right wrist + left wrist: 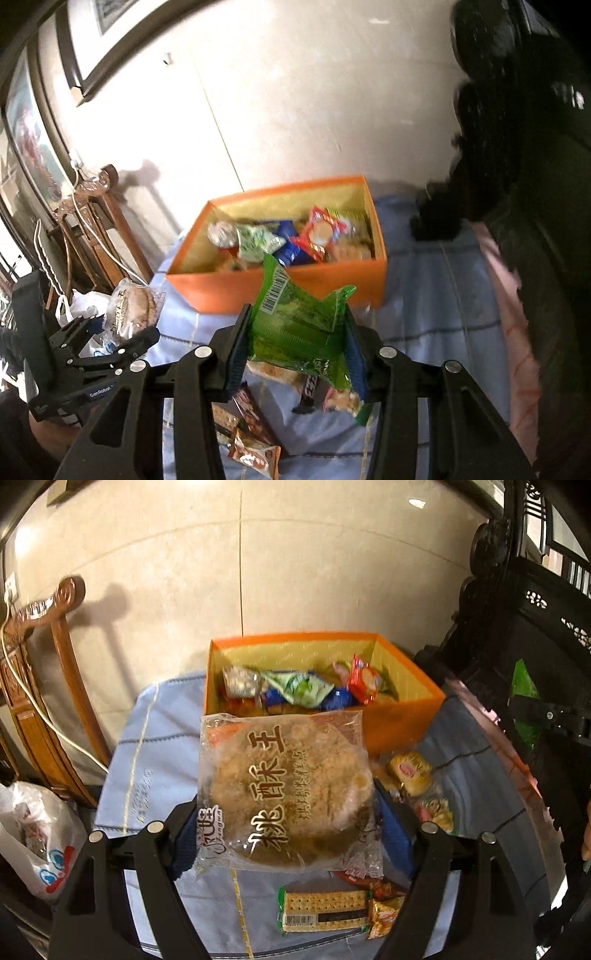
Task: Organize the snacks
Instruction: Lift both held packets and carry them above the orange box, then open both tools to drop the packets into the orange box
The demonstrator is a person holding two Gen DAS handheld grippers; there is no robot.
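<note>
My left gripper [284,830] is shut on a big round walnut cake in a clear wrapper [284,786], held up in front of the orange box [402,723]. The same left gripper [122,332] with the cake [129,306] shows at the left of the right wrist view. My right gripper [295,350] is shut on a green snack packet [295,325], lifted above the table. The orange box [295,280] holds several wrapped snacks. Loose snacks lie on the blue cloth: a cracker pack [325,910], small pastries [410,771], chocolate bars [255,410].
A blue cloth [155,746] covers the table. A wooden chair [40,686] and a white plastic bag [37,834] stand at the left. Dark carved furniture [524,635] rises on the right. A tiled wall is behind the box.
</note>
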